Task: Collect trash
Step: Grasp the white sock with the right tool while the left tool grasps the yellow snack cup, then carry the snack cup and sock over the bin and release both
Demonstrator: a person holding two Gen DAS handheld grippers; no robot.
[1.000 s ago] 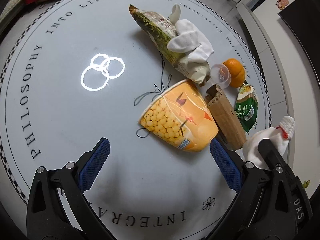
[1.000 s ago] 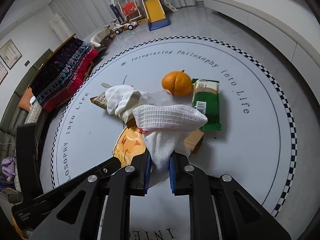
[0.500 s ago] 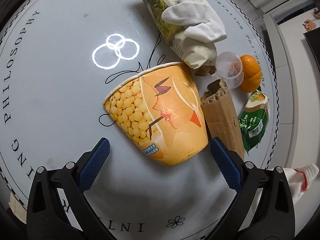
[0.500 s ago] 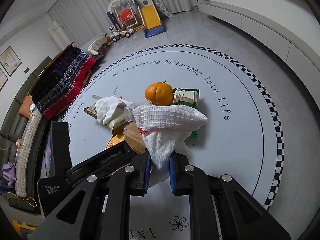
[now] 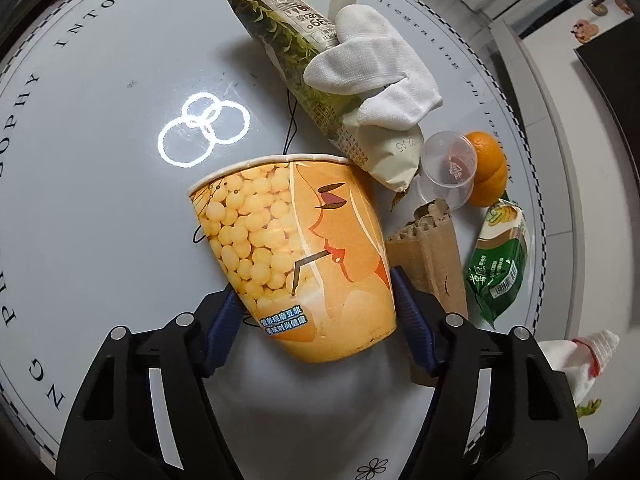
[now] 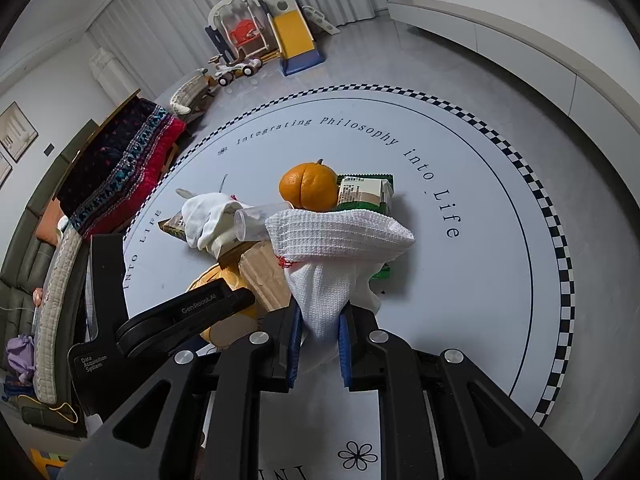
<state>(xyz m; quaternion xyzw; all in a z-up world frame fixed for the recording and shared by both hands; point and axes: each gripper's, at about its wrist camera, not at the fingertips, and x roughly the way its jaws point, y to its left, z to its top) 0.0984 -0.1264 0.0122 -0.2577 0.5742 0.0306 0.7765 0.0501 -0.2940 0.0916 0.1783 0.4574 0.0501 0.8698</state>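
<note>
A large orange paper cup [image 5: 304, 252] lies on its side on the round white table [image 5: 100, 168]. My left gripper [image 5: 316, 312] is shut on the cup near its base, one blue pad on each side. My right gripper [image 6: 318, 340] is shut on a white knitted cloth [image 6: 336, 248], which also shows at the right edge of the left wrist view [image 5: 580, 360]. Beside the cup lie a cardboard piece [image 5: 436, 256], a green wrapper [image 5: 500, 264], a clear plastic cup [image 5: 448, 168], an orange [image 5: 488, 172], a snack bag [image 5: 312, 84] and a white glove [image 5: 372, 76].
In the right wrist view the left gripper's body [image 6: 180, 316] is at the lower left over the paper cup [image 6: 224, 320]. A sofa with a red blanket [image 6: 120, 176] stands to the left. A toy slide [image 6: 292, 36] stands on the floor beyond the table.
My left gripper moved forward over the paper cup and closed on it. My right gripper still holds the cloth and has drifted a little toward the pile.
</note>
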